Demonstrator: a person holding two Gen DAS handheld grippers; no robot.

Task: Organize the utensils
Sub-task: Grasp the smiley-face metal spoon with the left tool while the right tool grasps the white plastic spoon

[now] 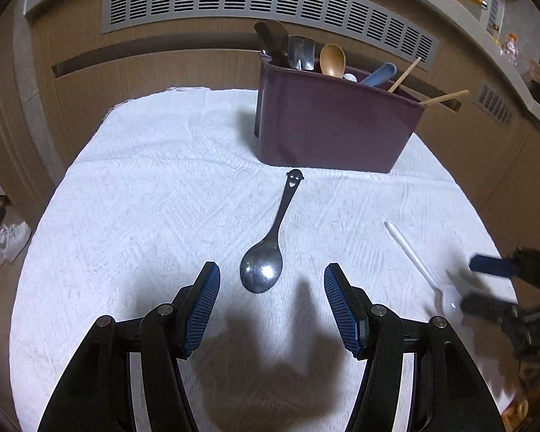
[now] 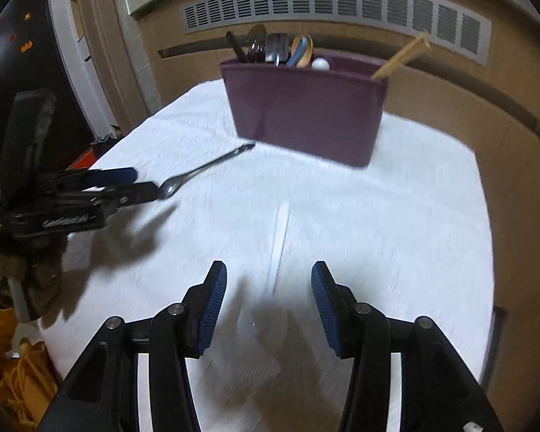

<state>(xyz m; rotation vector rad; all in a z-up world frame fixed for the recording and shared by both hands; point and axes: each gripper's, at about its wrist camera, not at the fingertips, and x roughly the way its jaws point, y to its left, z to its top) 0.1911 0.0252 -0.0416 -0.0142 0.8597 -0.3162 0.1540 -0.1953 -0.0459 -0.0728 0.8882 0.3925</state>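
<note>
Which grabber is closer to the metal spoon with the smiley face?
Left. The left gripper hangs open right by the metal spoon, its bowl just ahead of the fingertips. The right gripper is off to the side, open over the white spoon.

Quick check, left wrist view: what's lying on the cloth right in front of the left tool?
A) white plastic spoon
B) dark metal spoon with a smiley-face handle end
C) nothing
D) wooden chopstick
B: the dark metal spoon lies bowl-first on the white cloth just ahead of the open left tool; the white plastic spoon lies off to the right.
</note>
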